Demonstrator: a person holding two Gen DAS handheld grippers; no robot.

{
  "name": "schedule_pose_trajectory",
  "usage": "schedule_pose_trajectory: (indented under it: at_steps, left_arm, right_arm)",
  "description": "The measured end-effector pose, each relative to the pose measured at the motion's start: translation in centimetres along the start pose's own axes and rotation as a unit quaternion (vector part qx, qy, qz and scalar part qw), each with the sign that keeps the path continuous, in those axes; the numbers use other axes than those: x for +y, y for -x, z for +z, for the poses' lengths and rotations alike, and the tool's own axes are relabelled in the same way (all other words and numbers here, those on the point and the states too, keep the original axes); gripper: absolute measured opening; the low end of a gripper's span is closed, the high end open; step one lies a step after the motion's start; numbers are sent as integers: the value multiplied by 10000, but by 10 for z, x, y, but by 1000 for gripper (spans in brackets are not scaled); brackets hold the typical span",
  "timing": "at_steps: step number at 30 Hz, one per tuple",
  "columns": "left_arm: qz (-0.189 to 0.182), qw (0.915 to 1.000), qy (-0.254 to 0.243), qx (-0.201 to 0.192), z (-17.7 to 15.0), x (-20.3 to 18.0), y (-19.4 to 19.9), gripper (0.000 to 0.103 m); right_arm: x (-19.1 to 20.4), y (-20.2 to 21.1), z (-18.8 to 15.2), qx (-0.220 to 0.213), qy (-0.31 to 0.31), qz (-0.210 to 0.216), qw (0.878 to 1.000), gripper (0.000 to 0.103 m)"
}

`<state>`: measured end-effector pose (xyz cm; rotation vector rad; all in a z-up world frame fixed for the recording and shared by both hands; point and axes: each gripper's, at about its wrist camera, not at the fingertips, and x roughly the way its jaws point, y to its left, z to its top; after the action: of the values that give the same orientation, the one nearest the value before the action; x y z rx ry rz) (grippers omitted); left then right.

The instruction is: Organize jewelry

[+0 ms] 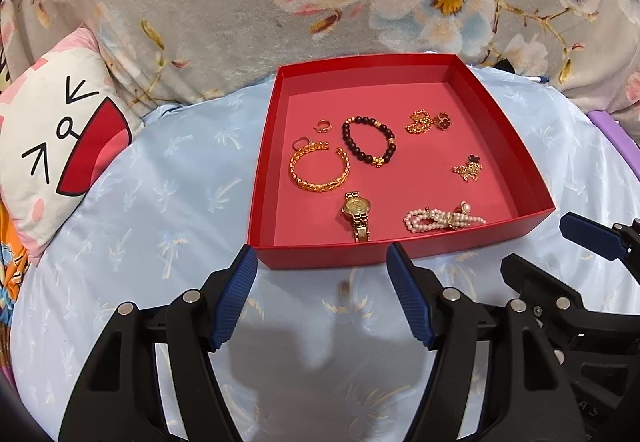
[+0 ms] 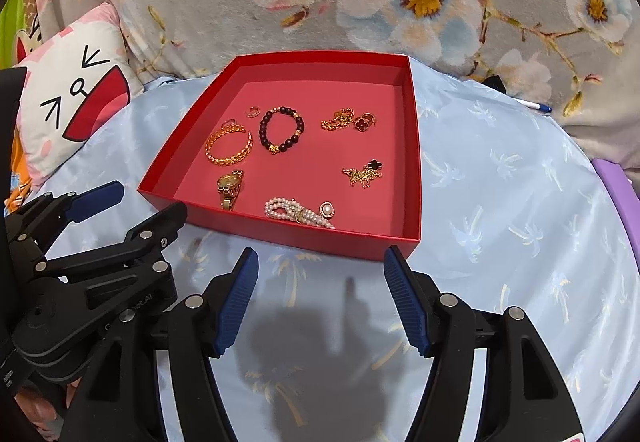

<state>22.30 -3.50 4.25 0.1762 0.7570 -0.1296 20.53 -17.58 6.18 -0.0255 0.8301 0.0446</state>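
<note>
A shallow red box [image 1: 400,254] lies on the bed and holds jewelry: a gold bangle [image 1: 316,187], a dark bead bracelet [image 1: 347,139], a gold watch [image 1: 357,213], a pearl bracelet [image 1: 440,219], two gold chains with clover charms [image 1: 468,167] and small rings [image 1: 323,125]. My left gripper [image 1: 321,262] hovers open just before the box's near wall, with nothing between its fingers. My right gripper [image 2: 322,262] is open beside it, before the near wall of the red box [image 2: 304,238], also with nothing in it. The watch [image 2: 230,185] and pearl bracelet [image 2: 298,213] lie nearest.
A light blue sheet [image 1: 160,201] covers the bed. A cartoon-face pillow [image 1: 56,137] lies to the left, and a grey floral blanket [image 1: 240,1] rises behind the box. A purple object [image 2: 616,193] sits at the right edge, a pen [image 2: 538,106] at the back right.
</note>
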Motion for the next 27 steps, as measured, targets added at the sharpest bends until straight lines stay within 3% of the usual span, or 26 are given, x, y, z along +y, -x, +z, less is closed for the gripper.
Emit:
schedule_pose_trajectory:
  at_steps: [4, 11, 27]
  left_arm:
    - [76, 10000, 20, -42, 1, 2, 2, 70]
    - [242, 9996, 8, -138, 0, 1, 5, 71]
    - [102, 9999, 55, -33, 0, 4, 2, 71]
  right_arm:
    - [1, 3, 0, -42, 10, -25, 10000, 64]
    - [2, 3, -1, -66, 35, -81, 9999, 64]
    - [3, 4, -1, -125, 45, -147, 9998, 64]
